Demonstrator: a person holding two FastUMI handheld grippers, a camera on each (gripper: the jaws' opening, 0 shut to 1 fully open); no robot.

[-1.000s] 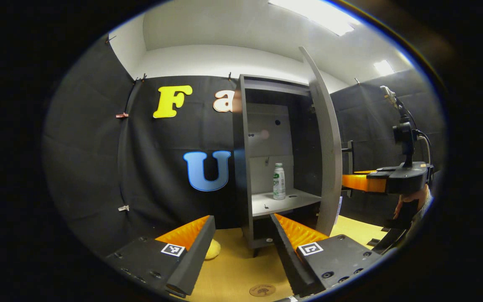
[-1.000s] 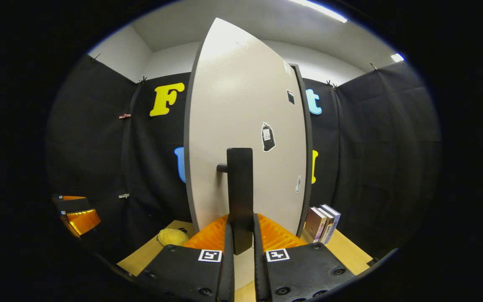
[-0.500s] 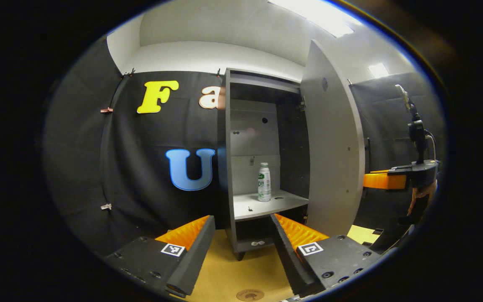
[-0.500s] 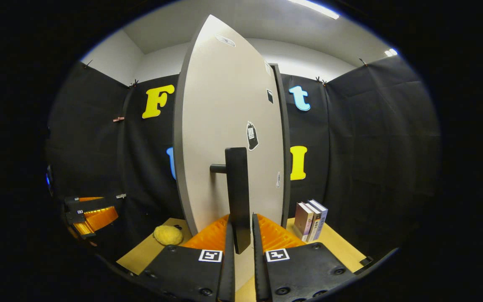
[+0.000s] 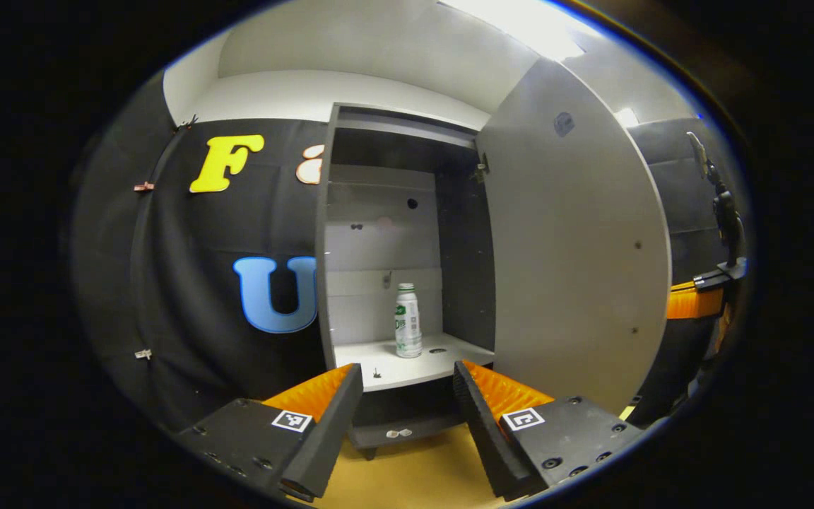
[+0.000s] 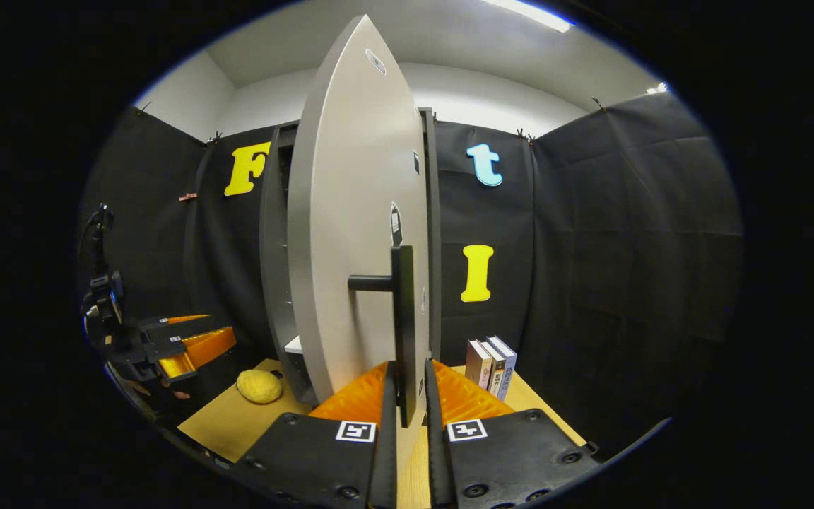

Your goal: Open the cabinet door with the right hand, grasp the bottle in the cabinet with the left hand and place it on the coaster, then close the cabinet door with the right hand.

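The grey cabinet [image 5: 396, 212] stands wide open, its door [image 5: 576, 261] swung out to the right. A small white bottle with a green label [image 5: 408, 331] stands upright on the cabinet's white shelf [image 5: 407, 360]. My left gripper [image 5: 407, 385] is open in front of the shelf, the bottle farther off between the lines of its fingers. In the right gripper view the door [image 6: 354, 233] is seen nearly edge-on, and my right gripper [image 6: 407, 382] is shut on the door's black bar handle [image 6: 401, 325]. The left gripper [image 6: 188, 343] shows at the left there.
A yellow sponge-like lump [image 6: 258, 386] lies on the wooden table [image 6: 237, 417] left of the cabinet. Three books [image 6: 490, 364] stand to the cabinet's right. The right gripper [image 5: 697, 300] peeks out past the door's edge. Black cloth walls close the booth.
The door has swung farther open, pulled by my right gripper. My left gripper has moved closer to the cabinet and the coaster has slid out of its view.
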